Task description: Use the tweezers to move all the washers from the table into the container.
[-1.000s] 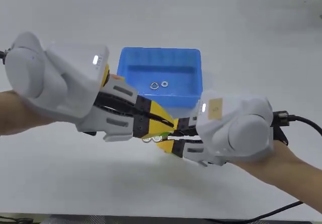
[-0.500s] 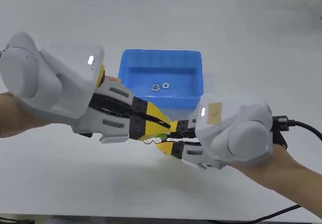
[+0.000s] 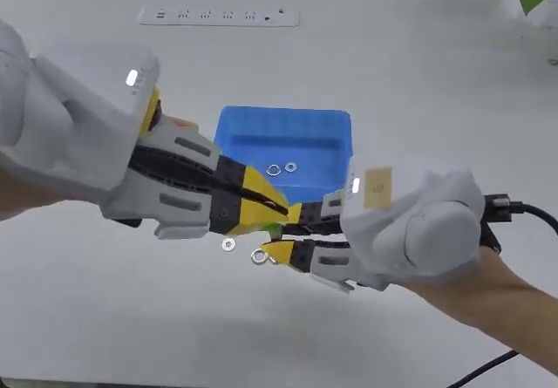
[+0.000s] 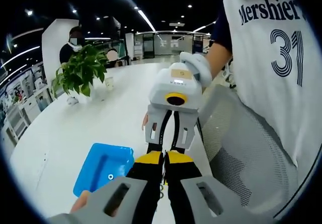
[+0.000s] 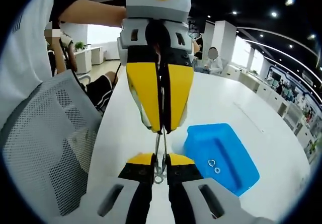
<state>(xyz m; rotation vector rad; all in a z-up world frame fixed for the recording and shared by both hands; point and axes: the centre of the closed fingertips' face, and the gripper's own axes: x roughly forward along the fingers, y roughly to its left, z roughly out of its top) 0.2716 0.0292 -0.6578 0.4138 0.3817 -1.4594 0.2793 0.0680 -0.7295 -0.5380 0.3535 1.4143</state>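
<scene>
The left gripper and the right gripper meet tip to tip over the white worktop, just in front of the blue rectangular plastic container. The slim metal tweezers run between them. The left gripper's yellow fingers are closed on one end, and the right gripper's fingers press together around the arms near the tips. One small metal ring washer sits at the tweezers' tips; I cannot tell whether it is pinched or lying on the worktop. A second loose washer lies just beside it on the worktop. Two washers rest inside the container.
</scene>
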